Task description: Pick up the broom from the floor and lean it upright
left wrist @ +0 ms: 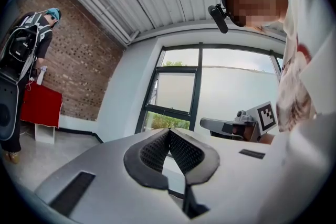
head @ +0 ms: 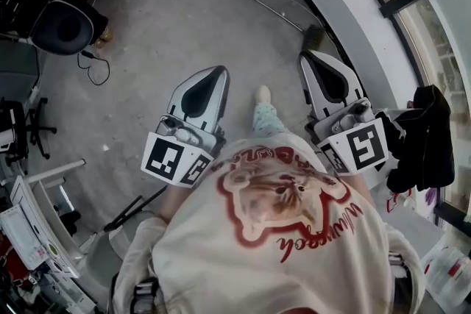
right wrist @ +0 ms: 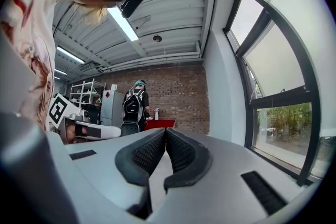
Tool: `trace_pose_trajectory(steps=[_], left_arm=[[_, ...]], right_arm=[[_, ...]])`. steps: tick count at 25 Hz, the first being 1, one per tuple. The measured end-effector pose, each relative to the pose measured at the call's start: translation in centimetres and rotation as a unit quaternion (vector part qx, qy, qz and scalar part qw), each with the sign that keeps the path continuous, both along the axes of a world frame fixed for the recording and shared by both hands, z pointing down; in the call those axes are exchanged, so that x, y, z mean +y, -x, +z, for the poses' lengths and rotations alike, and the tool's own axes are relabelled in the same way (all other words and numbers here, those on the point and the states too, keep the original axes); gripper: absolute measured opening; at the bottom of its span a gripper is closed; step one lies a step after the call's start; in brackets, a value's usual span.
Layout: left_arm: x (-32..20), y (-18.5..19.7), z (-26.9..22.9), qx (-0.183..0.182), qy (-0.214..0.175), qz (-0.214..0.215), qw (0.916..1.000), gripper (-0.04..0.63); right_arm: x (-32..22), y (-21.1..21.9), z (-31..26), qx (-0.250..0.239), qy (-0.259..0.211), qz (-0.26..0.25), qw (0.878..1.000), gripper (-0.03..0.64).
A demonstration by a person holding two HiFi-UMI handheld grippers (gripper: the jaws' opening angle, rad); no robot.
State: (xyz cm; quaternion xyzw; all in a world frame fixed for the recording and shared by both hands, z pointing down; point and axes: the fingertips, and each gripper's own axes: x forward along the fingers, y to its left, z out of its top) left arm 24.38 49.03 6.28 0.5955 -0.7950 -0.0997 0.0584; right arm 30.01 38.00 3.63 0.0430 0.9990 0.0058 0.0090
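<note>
While the person stands over the grey floor [head: 169,33] in the head view, the left gripper [head: 219,73] and right gripper [head: 306,59] point ahead, and the broom [head: 272,9] lies flat far beyond them, its head near the white ledge [head: 346,4] at right. The left gripper view shows its jaws together, nothing between them. The right gripper view shows its jaws likewise closed and empty.

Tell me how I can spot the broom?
Look at the grey floor along the curved white ledge under the window. The broom lies flat there: a straight thin stick ending in a dark brush, unlike the curly black cable far to its left.
</note>
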Motion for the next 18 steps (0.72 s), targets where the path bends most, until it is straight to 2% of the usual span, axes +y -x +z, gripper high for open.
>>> trace_pose_trajectory(steps=[9,15,18], left_arm=[[-10.7,8.7,-1.1,-0.019,-0.006,-0.023,0.9996,0.020],[-15.8,11.8,-2.1,-0.034,-0.017,-0.032,0.9988,0.020],[-17.3,12.7,-2.0,-0.034,-0.008,-0.039,0.9987,0.021]], right_arm=[[-11.4,8.7,-2.2,-0.026,-0.006,-0.018,0.999,0.025],[-16.4,11.6,-2.6,-0.032,-0.006,-0.028,0.999,0.025],[-18.1,12.9,-2.4,-0.032,0.004,-0.033,0.999,0.025]])
